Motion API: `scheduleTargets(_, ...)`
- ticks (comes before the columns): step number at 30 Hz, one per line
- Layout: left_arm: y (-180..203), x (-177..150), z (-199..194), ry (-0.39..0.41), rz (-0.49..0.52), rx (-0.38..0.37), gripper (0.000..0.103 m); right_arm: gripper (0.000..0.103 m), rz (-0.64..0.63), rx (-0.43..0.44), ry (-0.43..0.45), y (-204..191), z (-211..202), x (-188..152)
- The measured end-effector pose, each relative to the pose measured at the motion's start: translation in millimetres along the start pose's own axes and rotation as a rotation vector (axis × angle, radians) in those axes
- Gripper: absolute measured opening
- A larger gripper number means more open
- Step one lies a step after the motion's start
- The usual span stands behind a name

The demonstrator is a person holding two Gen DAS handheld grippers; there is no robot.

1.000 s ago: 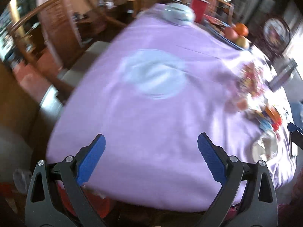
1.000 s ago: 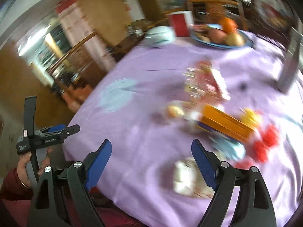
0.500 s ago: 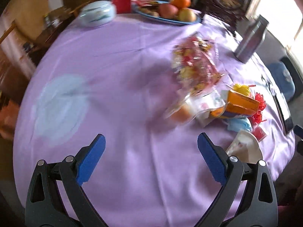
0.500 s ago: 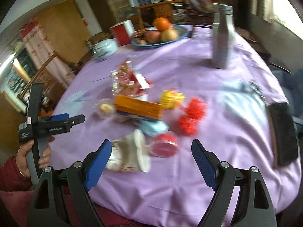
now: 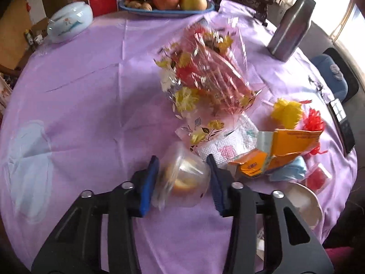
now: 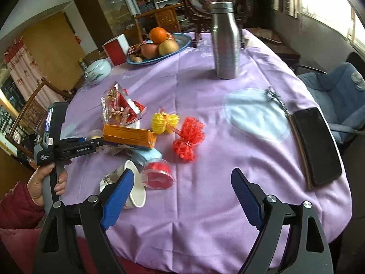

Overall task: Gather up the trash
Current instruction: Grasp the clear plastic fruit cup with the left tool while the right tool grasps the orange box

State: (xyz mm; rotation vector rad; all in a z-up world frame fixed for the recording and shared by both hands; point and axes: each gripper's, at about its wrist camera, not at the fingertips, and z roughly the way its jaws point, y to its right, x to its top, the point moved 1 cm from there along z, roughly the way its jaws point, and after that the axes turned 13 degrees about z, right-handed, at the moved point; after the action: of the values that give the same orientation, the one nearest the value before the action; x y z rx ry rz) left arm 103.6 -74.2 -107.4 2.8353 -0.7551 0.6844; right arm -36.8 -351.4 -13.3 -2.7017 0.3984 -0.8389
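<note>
between the left tool's [image 5: 182, 180] closed pads sits a clear cup [image 5: 182, 178] holding orange food; right tool [image 6: 182, 203] gapes empty.

Your widest open lane is the bare desk [image 5: 86, 96] at nine to eleven o'clock of the left claw [image 5: 182, 178]; at one to three, the cellophane wrapper [image 5: 209, 73] and orange carton [image 5: 287, 146] crowd close
</note>
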Motion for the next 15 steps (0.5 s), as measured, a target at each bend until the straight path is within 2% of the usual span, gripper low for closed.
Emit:
scheduleTargets(3, -9.7, -10.2, -20.5, 0.025, -0.041, 0.0, 0.034, 0.086, -0.034, 0.051, -0.029, -15.4, 13.7, 8.4)
scheduleTargets(9, -38.6, -53.6, -60.0, 0.028, -0.204, 0.018, 0.034, 0.086, -0.161, 0.146, -0.091, -62.6, 54.0, 21.6)
scheduleTargets(12, -46.5, -78.3, -73.0, 0.036, -0.284, 0.001, 0.035, 0.086, -0.247, 0.147, -0.109, -84.5, 73.8, 24.0)
scheduleTargets(15, -52.4, -96.6, -78.9, 0.011, -0.33, 0.038, 0.034, 0.086, -0.343, 0.119, -0.11, -99.3, 88.9, 22.3)
